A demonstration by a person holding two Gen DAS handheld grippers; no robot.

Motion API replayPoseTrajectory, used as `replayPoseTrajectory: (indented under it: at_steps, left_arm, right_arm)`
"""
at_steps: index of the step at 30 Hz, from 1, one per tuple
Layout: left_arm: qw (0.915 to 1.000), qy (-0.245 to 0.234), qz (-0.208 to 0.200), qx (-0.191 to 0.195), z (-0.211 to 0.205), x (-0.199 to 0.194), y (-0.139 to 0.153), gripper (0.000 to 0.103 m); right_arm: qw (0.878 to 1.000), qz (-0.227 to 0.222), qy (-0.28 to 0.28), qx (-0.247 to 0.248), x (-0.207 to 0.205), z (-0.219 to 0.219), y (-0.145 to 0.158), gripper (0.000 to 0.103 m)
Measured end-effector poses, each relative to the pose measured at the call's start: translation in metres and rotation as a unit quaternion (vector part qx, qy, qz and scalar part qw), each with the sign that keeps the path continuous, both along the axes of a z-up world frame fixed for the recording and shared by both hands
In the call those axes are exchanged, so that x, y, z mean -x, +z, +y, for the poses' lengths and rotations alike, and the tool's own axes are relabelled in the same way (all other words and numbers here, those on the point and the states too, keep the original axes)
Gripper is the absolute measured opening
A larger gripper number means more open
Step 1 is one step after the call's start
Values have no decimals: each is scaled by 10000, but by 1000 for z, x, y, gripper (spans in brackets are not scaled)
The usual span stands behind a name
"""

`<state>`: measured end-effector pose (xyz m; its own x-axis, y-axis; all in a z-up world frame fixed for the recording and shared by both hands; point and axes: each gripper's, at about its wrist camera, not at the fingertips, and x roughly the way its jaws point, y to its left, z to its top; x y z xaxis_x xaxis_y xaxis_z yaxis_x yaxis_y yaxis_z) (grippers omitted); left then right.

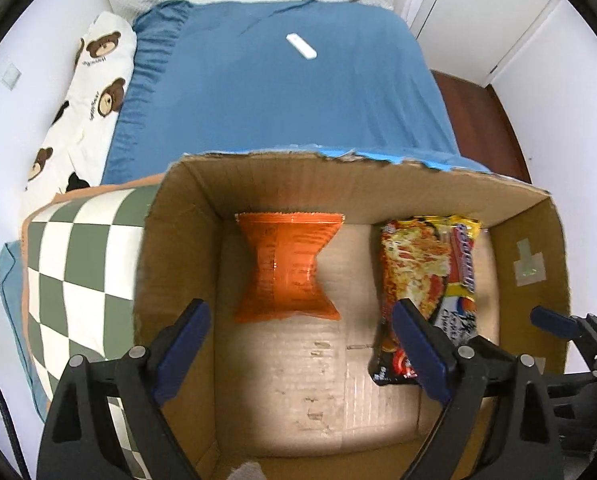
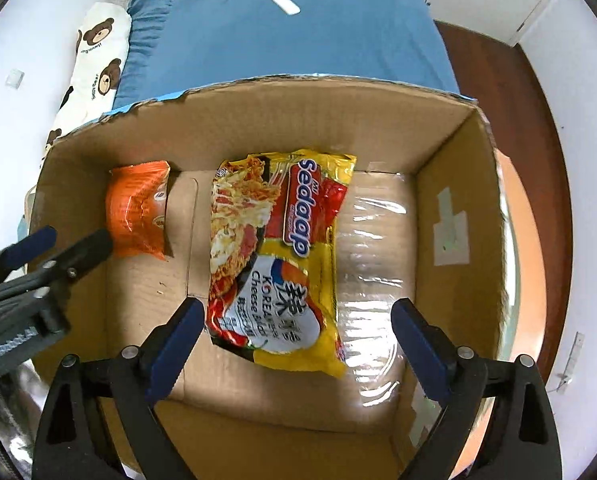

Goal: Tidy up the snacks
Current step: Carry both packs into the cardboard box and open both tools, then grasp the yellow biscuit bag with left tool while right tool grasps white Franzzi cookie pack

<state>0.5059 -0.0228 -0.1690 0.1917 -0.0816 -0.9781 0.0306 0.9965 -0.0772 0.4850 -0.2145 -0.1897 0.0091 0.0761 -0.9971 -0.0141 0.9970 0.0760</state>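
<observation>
Both tongs hang spread over the cardboard box (image 1: 186, 216), nothing pinched: the left tongs (image 1: 302, 344) above the orange snack packet (image 1: 288, 268), the right tongs (image 2: 298, 344) above the yellow noodle packet (image 2: 274, 264). Both packets lie flat on the box floor, the orange one toward the box's left wall, the noodles beside it and apart. Risks from here (a judgement): lifting out carelessly, a finger could hook the torn far rim and drag the box along the blue bed (image 1: 282, 92), or snag a crinkly packet edge and pull it back out.
</observation>
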Motion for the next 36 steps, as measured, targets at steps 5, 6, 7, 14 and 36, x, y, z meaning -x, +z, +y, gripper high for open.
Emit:
replayPoseTrajectory:
  at_steps: [5, 6, 7, 14, 36]
  left_arm:
    - [9995, -13, -311, 3, -3, 27, 33, 93]
    - [9993, -6, -377, 13, -2, 33, 40, 93]
    - [9991, 2, -418, 14, -2, 37, 44, 93]
    - [9958, 128, -896, 155, 13, 90, 90, 93]
    - [9860, -608, 1527, 273, 45, 381, -106, 93]
  right_arm:
    - [9995, -307, -31, 35, 20, 11, 20, 96]
    - [9992, -394, -27, 35, 22, 10, 24, 96]
    - [9988, -493, -29, 35, 27, 10, 31, 96]
    - [9923, -1230, -93, -118, 71, 28, 78, 96]
    - [9844, -707, -1546, -457, 299, -78, -8, 82]
